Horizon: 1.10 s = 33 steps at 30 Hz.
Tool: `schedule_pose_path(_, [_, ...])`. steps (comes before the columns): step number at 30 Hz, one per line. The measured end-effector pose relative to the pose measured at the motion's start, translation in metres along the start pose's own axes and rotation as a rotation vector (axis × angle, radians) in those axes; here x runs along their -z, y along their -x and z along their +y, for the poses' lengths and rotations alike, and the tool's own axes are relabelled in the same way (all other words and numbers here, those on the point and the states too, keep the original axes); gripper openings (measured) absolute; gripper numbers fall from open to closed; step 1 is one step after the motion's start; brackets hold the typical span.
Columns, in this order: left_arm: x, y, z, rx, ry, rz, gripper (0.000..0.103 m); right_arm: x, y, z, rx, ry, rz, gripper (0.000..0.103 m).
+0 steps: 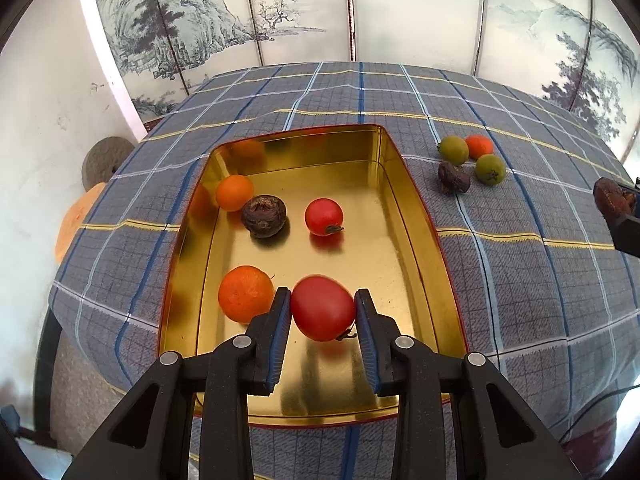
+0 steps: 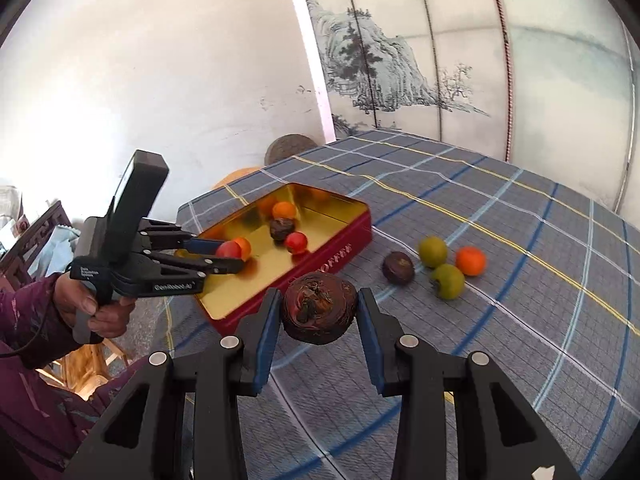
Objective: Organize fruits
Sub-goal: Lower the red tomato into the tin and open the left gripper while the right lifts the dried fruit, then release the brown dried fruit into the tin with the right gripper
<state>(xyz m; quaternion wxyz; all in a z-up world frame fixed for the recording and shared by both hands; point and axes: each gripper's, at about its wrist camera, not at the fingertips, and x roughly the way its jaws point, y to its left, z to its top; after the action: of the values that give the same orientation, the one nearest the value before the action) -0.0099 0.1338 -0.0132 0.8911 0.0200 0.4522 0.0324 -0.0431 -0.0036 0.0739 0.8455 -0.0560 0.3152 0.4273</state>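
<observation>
My left gripper (image 1: 322, 307) is shut on a red tomato (image 1: 322, 309) and holds it over the near end of the gold tin (image 1: 416, 216). In the tin lie a big orange (image 1: 245, 293), a small orange (image 1: 234, 192), a dark brown fruit (image 1: 264, 216) and a second red tomato (image 1: 323, 216). My right gripper (image 2: 318, 309) is shut on a dark brown fruit (image 2: 319, 308), held above the cloth just right of the tin (image 2: 320, 256). The left gripper (image 2: 230, 258) with its tomato also shows in the right wrist view.
On the checked tablecloth (image 1: 520, 280) right of the tin lie two green fruits (image 1: 453, 148) (image 1: 490, 169), an orange (image 1: 479, 145) and a dark brown fruit (image 1: 453, 177). A painted screen (image 1: 360, 12) stands behind the table. A person's hand (image 2: 96, 304) holds the left gripper.
</observation>
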Motion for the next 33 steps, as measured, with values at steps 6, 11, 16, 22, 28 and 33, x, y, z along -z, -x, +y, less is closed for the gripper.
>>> schedule_pose_path(6, [0.0, 0.013, 0.006, 0.002, 0.006, -0.064, 0.061, -0.012, -0.012, 0.017, -0.022, 0.033, 0.009, 0.035])
schedule_pose_path(11, [0.003, 0.02, 0.015, 0.002, 0.028, -0.08, 0.061, -0.026, -0.03, 0.03, -0.062, 0.045, 0.013, 0.035])
schedule_pose_path(16, [0.01, 0.027, 0.037, -0.034, 0.089, -0.084, 0.062, -0.042, -0.062, 0.042, -0.124, 0.05, 0.031, 0.035])
schedule_pose_path(22, [0.025, 0.031, 0.063, -0.073, 0.134, -0.064, 0.064, -0.046, -0.115, 0.053, -0.148, 0.054, 0.102, 0.035])
schedule_pose_path(28, [0.035, 0.034, 0.068, -0.08, 0.132, -0.059, 0.064, -0.047, -0.159, 0.051, -0.117, 0.033, 0.174, 0.037])
schedule_pose_path(33, [0.036, 0.036, 0.066, -0.065, 0.13, -0.058, 0.065, -0.052, -0.138, 0.032, -0.085, -0.076, 0.042, 0.074])
